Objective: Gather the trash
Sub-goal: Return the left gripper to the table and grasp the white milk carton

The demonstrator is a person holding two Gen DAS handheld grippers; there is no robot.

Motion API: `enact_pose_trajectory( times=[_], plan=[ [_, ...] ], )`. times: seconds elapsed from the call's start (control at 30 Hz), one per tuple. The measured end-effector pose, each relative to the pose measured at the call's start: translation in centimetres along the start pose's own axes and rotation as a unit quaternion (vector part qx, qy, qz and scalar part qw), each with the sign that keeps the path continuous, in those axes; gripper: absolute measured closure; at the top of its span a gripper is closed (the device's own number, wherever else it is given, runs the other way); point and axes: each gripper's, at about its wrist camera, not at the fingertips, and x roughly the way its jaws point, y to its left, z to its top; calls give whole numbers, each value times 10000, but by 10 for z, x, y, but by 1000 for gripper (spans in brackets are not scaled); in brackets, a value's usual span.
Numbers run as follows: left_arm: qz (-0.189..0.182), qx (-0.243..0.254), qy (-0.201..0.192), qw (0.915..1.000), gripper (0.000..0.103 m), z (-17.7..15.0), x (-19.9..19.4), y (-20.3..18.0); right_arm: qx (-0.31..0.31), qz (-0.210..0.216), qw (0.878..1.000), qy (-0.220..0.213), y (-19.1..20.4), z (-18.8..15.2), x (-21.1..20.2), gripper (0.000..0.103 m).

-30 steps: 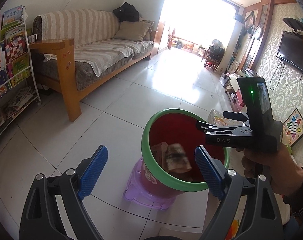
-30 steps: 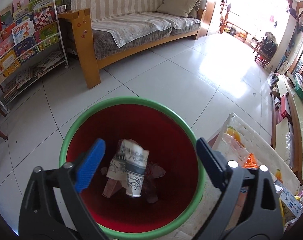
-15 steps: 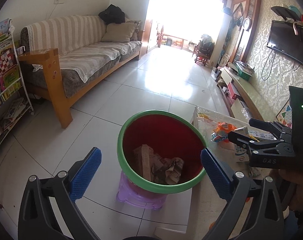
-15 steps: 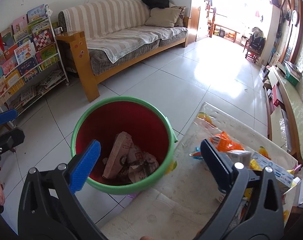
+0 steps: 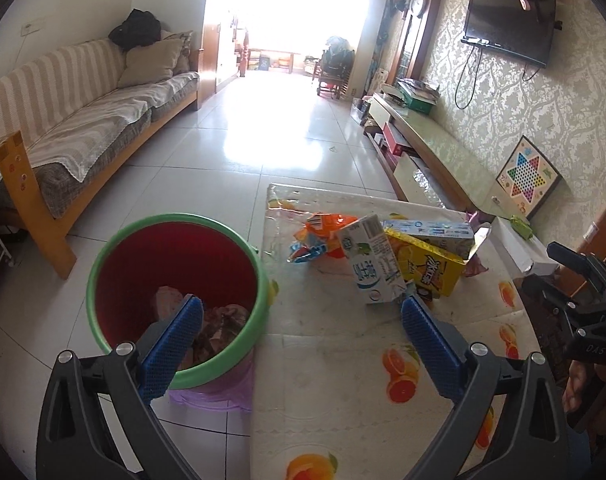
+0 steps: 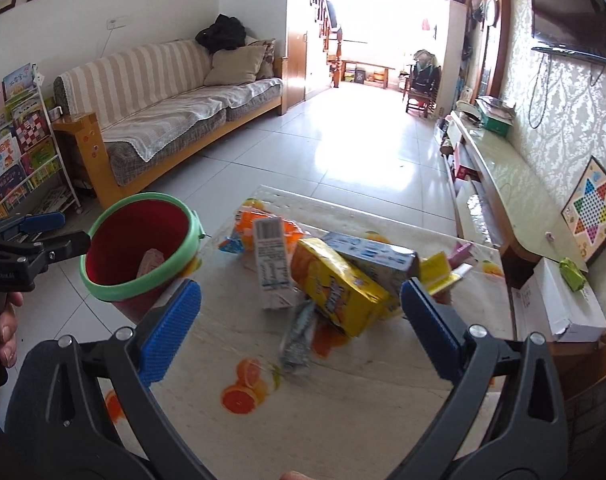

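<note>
A red bin with a green rim stands on a purple stool beside the table and holds crumpled paper trash; it also shows in the right wrist view. Trash lies on the table: a white milk carton, a yellow box, a blue-and-white box, an orange wrapper and a silver wrapper. My left gripper is open and empty, over the bin's edge and the table. My right gripper is open and empty, just short of the yellow box.
The table has an orange-fruit print cover. A sofa stands to the left, a bookshelf at far left. A low TV cabinet with a white box runs along the right wall.
Both grippers have swung right from over the bin toward the table's trash pile. The bin has shifted left in both views. Both stay open.
</note>
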Motion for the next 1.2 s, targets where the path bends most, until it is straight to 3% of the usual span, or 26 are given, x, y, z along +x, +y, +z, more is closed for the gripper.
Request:
enact_pose_trajectory(
  times=[0.2, 0.47, 0.57, 0.93, 1.2],
  plan=[
    [-276, 205, 345, 9988, 8, 5, 38, -49, 564, -317, 9978, 135, -64, -46, -23, 5],
    [-165, 238, 662, 9974, 8, 17, 104, -93, 885, -578, 9940, 265, -111, -91, -47, 5],
    [-107, 70, 873, 9961, 8, 21, 128, -97, 1038, -647, 9921, 275, -125, -106, -54, 5],
    [799, -114, 1227, 9892, 8, 34, 181, -94, 1551, -631, 9851, 382, -161, -144, -56, 5],
    [854, -590, 1529, 9828, 13, 34, 210, -94, 1639, -646, 9835, 413, -178, -156, -58, 5]
  ],
)
